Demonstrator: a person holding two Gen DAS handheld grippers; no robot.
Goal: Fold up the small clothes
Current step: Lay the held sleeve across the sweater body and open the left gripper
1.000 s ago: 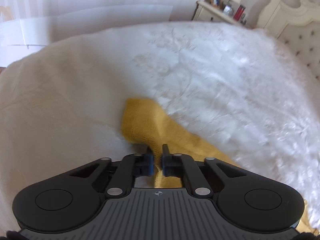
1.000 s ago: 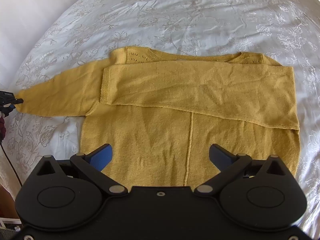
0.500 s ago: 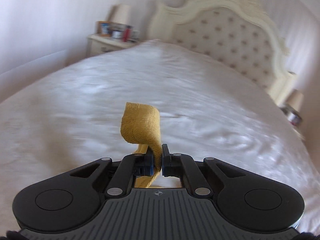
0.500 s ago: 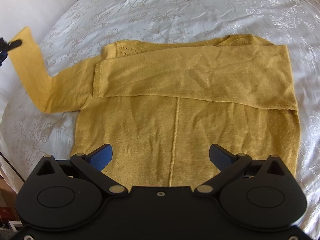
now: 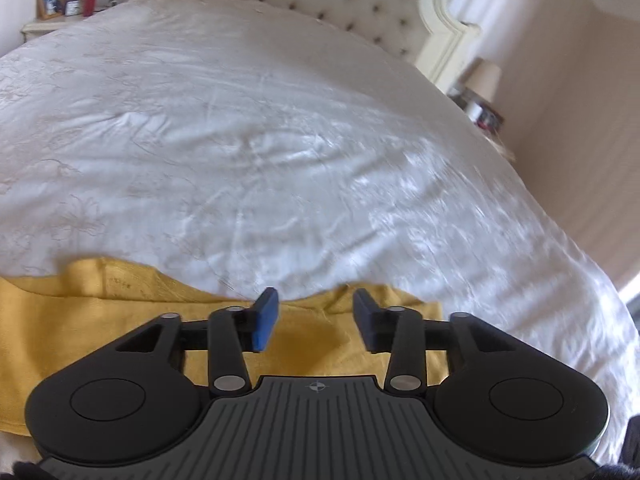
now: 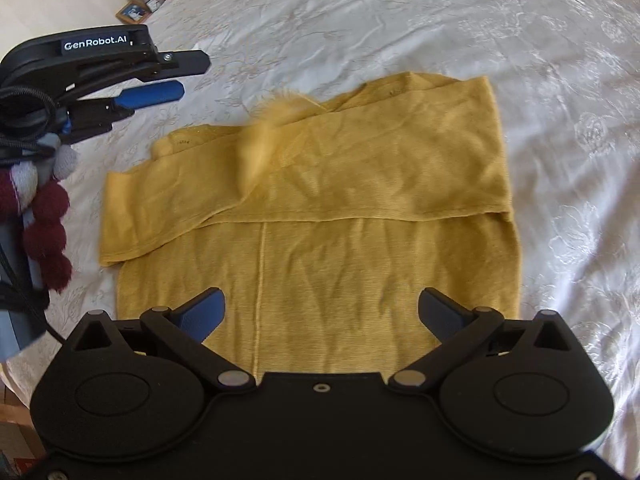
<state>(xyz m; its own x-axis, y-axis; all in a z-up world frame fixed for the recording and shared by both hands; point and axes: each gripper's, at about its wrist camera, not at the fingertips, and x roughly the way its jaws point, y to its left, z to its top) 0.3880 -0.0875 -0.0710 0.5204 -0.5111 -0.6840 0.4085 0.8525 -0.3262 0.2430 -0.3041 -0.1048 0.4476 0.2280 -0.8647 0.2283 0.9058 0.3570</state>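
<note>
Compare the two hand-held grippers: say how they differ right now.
The left hand-held gripper has just been opening, its jaws parted partway with nothing between; the right hand-held gripper stands much wider. The left is above the sweater's collar edge, the right over its hem. Both are empty, with blue pads.

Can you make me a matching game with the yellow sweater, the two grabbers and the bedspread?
Things:
1 sweater
2 left gripper
3 right gripper
4 bedspread

States:
A white, flowery pattern
B jaws just opened, nothing between them
C yellow, sleeves folded across
D jaws wide open above the hem

Pairs: 1-C, 2-B, 3-D, 4-A
</note>
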